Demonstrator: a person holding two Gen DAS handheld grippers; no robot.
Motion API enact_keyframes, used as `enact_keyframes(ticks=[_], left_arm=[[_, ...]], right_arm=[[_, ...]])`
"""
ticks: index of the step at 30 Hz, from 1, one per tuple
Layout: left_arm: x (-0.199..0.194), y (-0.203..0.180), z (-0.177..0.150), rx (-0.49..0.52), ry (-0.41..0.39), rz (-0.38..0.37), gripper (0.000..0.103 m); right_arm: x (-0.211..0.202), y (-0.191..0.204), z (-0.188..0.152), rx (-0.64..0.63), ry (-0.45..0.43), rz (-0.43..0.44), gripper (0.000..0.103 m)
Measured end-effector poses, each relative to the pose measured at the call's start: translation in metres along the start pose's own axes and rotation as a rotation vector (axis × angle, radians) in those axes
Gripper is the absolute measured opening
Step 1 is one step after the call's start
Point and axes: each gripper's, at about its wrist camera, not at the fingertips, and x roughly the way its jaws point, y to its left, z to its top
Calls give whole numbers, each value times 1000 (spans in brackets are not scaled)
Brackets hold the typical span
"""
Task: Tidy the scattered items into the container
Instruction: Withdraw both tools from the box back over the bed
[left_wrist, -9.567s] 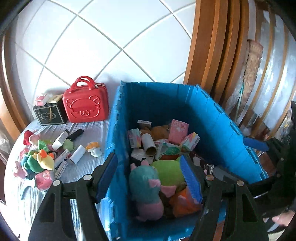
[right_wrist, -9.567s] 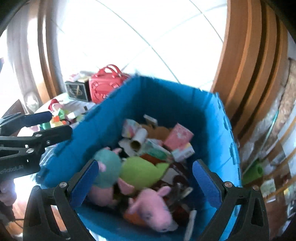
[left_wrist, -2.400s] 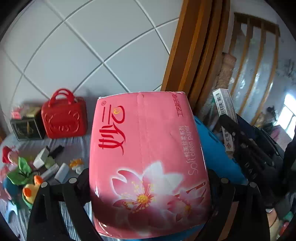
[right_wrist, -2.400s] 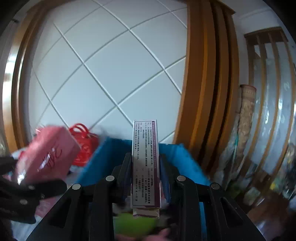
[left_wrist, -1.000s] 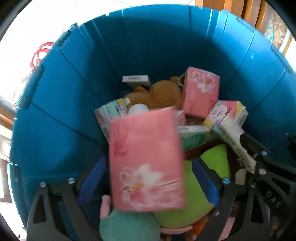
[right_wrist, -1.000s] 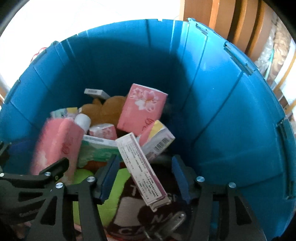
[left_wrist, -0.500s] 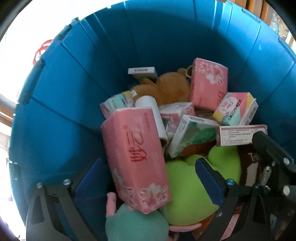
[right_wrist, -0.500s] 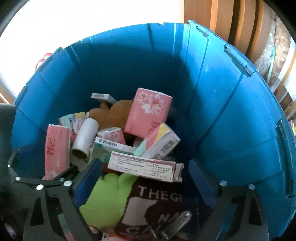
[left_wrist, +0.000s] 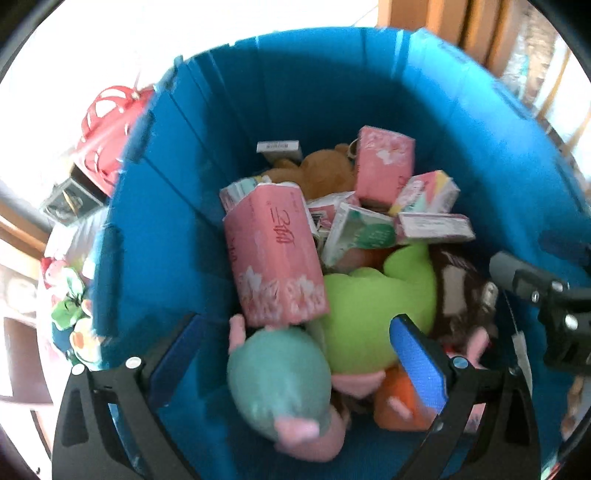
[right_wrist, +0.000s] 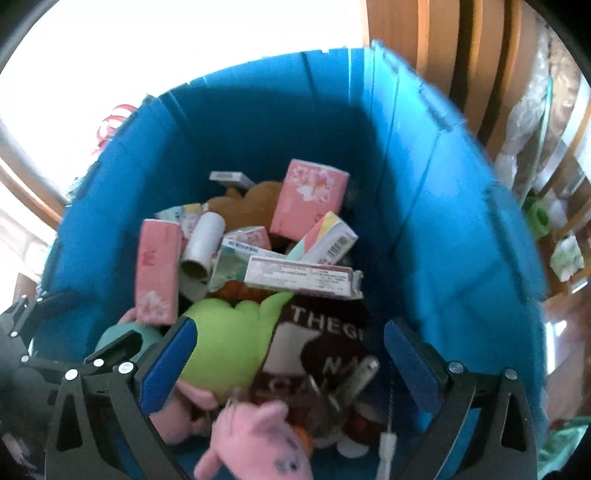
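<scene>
The blue bin fills both views, heaped with plush toys and small boxes. A large pink tissue pack leans on the pile by the bin's left wall. A long white-and-maroon box lies flat across the pile. My left gripper hangs open above the teal and green plush with nothing between its pads. My right gripper is over the dark printed cloth, its jaws opening and empty.
Outside the bin on the left stand a red handbag and a black box, with several small toys lying on the table. Wooden frames rise behind the bin on the right.
The pink pack left my left jaws and settled on the pile. The long box dropped from my right jaws and lies flat. Both grippers spread wide and drew up and back.
</scene>
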Motion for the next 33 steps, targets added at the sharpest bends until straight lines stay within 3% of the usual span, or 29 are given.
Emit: enact_keyframes(ticks=[8,14,18,27,33], left_arm=[[-54,-2,-48,16,-90,-63,102],[-85,3,-87,22,-185,-102,102],[-99,19,-110,-10,-262,-77,102],[-119,74,-150,-91,-360,-108,102],[-133,138,-186,-136,-426,-114,102]], right_arm=[[-43,10,-42,-85,-34,-9,103],[-72,18,-76,-125,-109,17,103],[-80,24,-96,-134,-151,42,103],[-94,44,-124,-72,-230,40,103],[-113,94,-138,-48,-341,30,103]])
